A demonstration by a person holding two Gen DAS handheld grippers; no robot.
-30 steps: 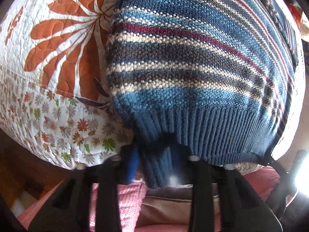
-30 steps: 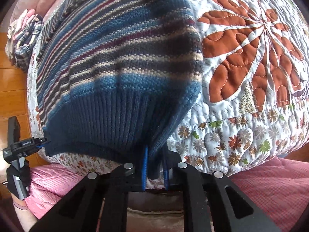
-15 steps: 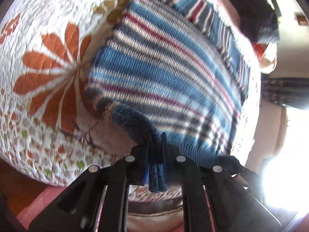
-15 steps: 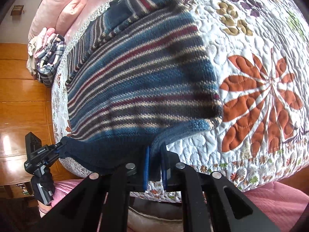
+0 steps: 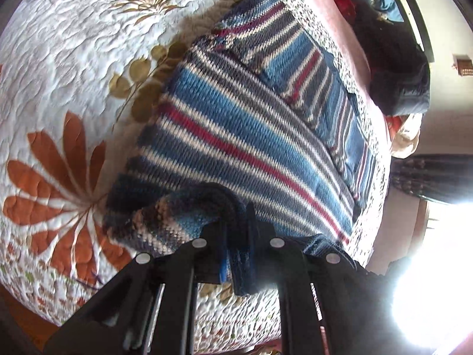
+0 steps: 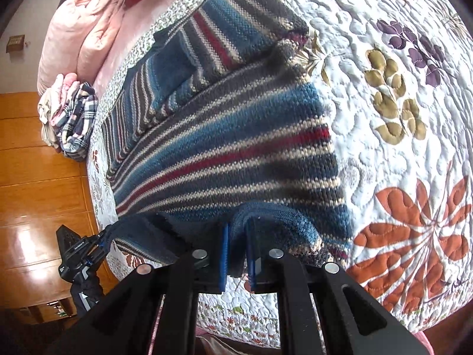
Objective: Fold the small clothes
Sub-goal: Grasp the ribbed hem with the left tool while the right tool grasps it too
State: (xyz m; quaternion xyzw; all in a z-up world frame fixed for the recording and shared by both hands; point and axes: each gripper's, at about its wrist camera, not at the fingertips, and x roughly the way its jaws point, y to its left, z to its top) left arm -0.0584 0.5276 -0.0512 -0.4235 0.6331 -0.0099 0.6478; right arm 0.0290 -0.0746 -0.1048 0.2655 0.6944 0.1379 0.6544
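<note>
Left gripper [image 5: 238, 245] and right gripper [image 6: 236, 251] each clamp striped sweater [image 6: 236, 148] hem; body spreads toward 12 o'clock on quilt [image 6: 399, 44].

Found open quilt [image 6: 399, 59] right of the sweater [image 6: 230, 148], bare and flat. Found bare quilt [image 5: 74, 44] on the sweater's [image 5: 251, 136] other flank too. Blocked at the far edge by a pink pillow [image 6: 77, 29] and a heap of clothes [image 6: 68, 115]. Crowded by a dark bundle [image 5: 396, 68] at the other far corner.
</note>
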